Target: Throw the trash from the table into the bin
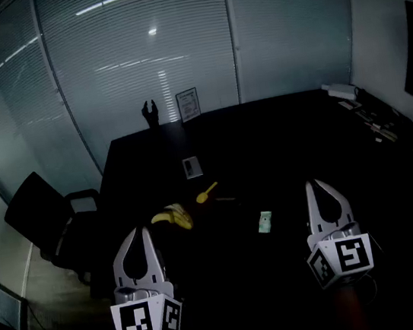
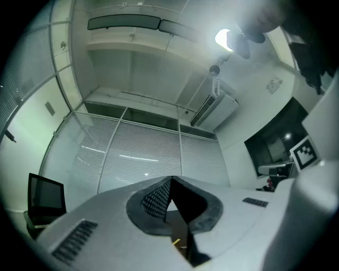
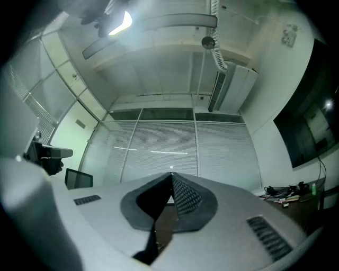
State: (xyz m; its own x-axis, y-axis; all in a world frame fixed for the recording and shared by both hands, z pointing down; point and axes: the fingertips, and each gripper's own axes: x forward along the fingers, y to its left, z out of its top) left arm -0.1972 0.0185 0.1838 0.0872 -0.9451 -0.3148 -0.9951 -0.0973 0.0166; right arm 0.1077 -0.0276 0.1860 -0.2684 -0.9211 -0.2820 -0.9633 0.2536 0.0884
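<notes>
**Operator:** Status of the grippers?

**Inspector:** Your left gripper point(image 1: 141, 230) and right gripper point(image 1: 318, 182) hang above the near edge of the bench point(image 1: 280, 142), tilted slightly up. Each gripper's own view shows its fingers point(image 2: 95, 222) closed tip to tip with nothing between them. Neither touches anything.

**Operator:** Where is the trash?

**Inspector:** There are three pieces on the dark bench ahead of you. The banana peel point(image 1: 172, 218) lies just beyond your left gripper. A small yellow piece point(image 1: 207, 192) sits near it, a little farther out. A green packet point(image 1: 265, 221) lies between your two grippers, nearer the right one. No bin appears in any view.

**Operator:** How will they handle?

**Inspector:** In my judgement the peel is light, limp and possibly slick. Take it where the strips join, not at a loose end, or it will droop and may slide out. The packet looks thin, flat and nearly weightless. Come in low, pinch one edge, and expect it to skate on the smooth top. I cannot tell what the yellow piece is, but it looks narrow, so close across its middle.

**Operator:** Any risks?

**Inspector:** You must open the fingers before you descend. The light is poor, so confirm each grip in that gripper's view.
</notes>
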